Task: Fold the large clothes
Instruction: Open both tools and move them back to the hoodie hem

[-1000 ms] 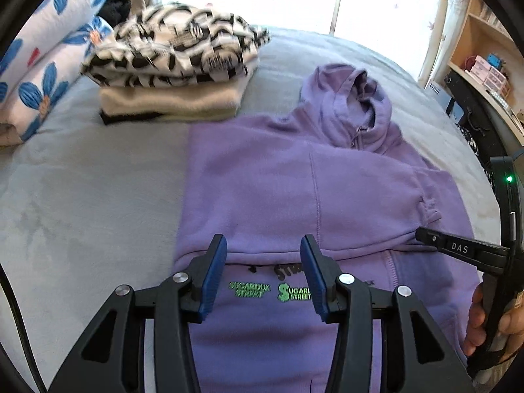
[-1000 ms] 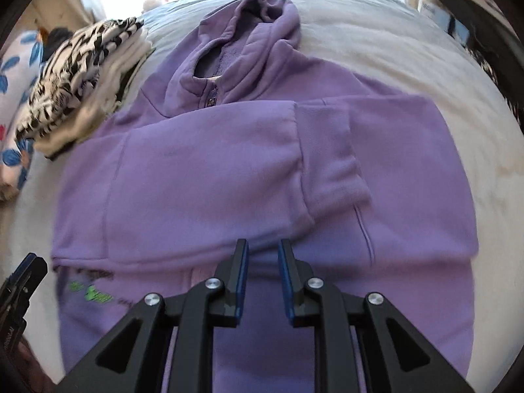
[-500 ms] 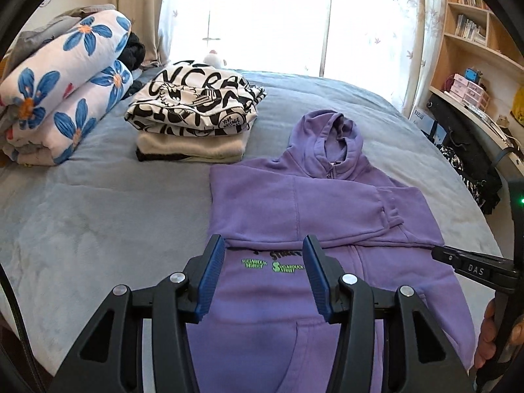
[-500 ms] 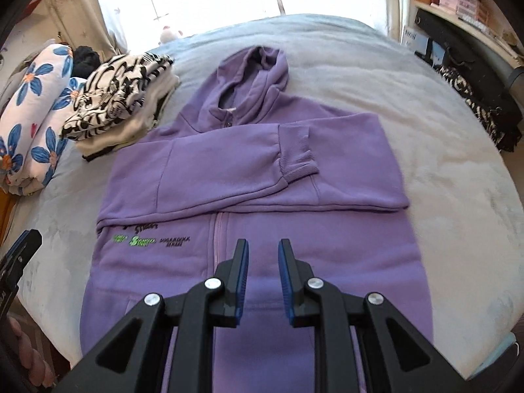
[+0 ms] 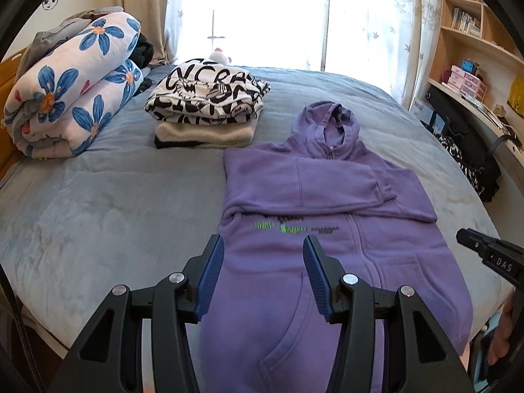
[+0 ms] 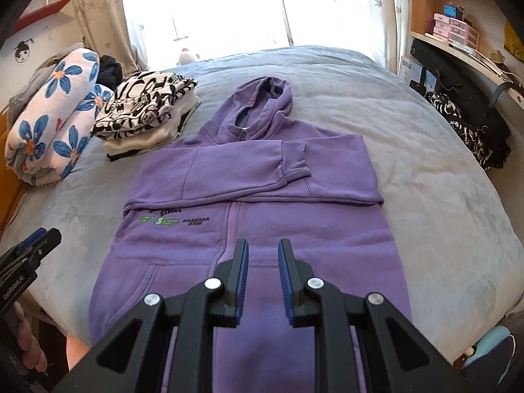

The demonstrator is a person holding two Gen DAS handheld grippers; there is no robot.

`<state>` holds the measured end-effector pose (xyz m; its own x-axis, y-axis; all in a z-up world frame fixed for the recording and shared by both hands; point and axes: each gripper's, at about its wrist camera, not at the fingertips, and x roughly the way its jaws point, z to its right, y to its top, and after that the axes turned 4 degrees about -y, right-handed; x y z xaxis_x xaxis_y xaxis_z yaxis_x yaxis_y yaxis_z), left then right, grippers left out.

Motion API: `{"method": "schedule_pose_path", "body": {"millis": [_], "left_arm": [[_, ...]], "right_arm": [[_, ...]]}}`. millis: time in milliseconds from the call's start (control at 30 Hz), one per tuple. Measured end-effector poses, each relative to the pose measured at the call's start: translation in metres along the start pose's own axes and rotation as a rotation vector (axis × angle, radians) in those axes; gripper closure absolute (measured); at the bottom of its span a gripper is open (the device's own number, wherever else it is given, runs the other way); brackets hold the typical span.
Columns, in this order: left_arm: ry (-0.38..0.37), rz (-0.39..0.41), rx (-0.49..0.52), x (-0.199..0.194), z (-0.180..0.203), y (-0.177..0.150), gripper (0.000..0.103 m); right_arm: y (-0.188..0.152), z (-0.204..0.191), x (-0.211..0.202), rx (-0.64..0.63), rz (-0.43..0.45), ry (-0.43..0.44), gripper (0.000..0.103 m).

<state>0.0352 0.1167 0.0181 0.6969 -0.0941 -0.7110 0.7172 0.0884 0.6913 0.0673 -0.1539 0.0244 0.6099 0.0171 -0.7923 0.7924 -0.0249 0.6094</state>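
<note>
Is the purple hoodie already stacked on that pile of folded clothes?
No, the purple hoodie lies flat on the grey bedspread, beside the pile.

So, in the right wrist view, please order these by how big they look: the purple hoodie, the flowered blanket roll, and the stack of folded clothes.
1. purple hoodie, clearly the largest.
2. flowered blanket roll.
3. stack of folded clothes, the smallest, though not by much.
The hoodie also lies nearest the camera, which makes it look bigger.
</note>
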Motion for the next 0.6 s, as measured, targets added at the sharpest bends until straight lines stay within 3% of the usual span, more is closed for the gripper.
{"method": "schedule_pose_path", "body": {"millis": [367, 600], "left_arm": [[0.012, -0.064, -0.005, -0.024, -0.023, -0.048, 0.050], [-0.036, -0.108, -0.038, -0.028, -0.044, -0.077, 0.044]], "right_arm": [[-0.043, 0.031, -0.025, 0.015, 0.013, -0.009, 0.081], [-0.071, 0.054, -0.040, 0.014, 0.015, -0.014, 0.080]]}}
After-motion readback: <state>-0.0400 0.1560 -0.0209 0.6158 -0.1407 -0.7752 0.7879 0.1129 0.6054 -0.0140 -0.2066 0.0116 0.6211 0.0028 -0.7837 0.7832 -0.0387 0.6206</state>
